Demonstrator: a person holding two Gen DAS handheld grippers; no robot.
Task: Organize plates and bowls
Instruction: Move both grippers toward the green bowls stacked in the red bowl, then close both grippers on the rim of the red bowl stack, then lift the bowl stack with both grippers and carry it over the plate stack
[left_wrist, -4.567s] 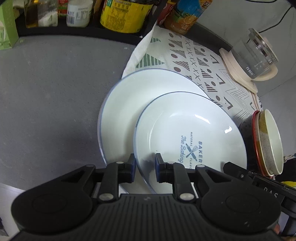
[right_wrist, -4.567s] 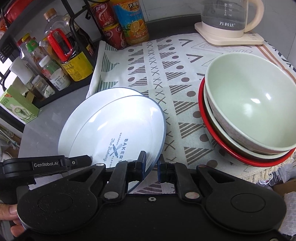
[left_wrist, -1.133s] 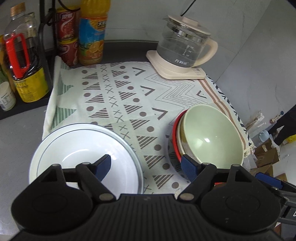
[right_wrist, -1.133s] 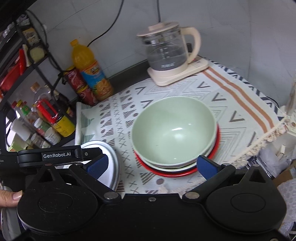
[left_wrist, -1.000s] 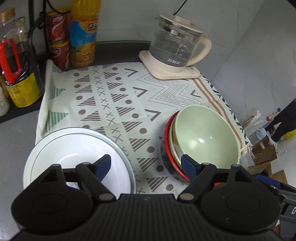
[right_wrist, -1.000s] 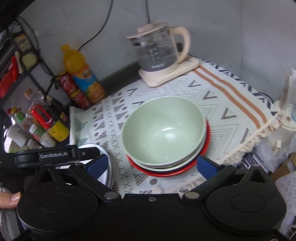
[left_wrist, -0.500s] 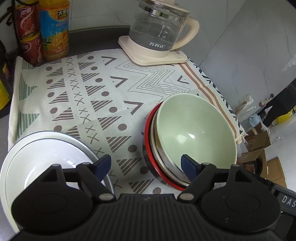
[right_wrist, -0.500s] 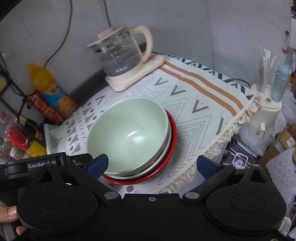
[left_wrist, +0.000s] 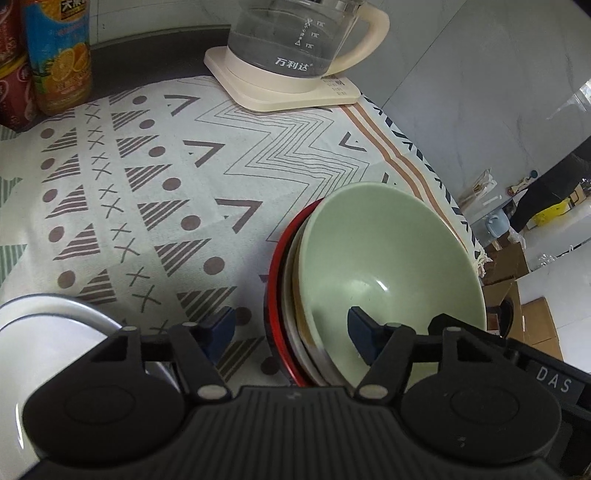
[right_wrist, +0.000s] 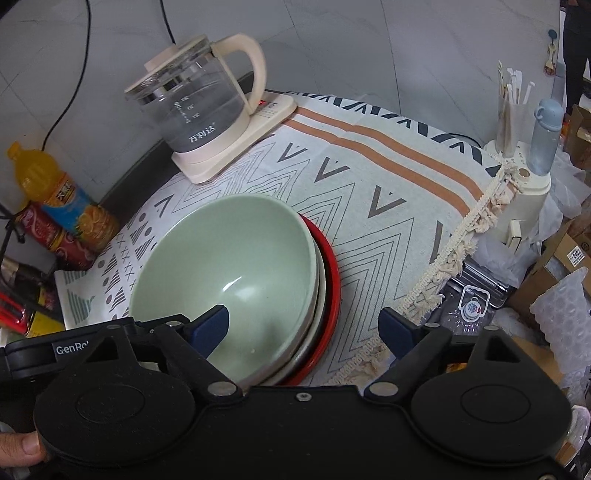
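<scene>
Grey tiled walls behind dark counter | patterned cloth (left_wrist: 229, 177) covers it | glass kettle (right_wrist: 199, 107) at back | green bowl (left_wrist: 388, 258) tops red-rimmed stack on cloth, white plates (left_wrist: 48, 325) beside | left gripper (left_wrist: 291, 328) and right gripper (right_wrist: 303, 328) straddle opposite rims, jaws closing, not yet touching.

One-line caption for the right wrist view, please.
Right gripper, fingers closing, straddles the rim of the green bowl atop the stacked bowls on the patterned cloth.

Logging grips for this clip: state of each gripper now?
Left gripper: jaws closing around the near rim of the bowl stack, pads not yet pressing.
Right gripper: closing astride the stack's rim, nothing gripped.
</scene>
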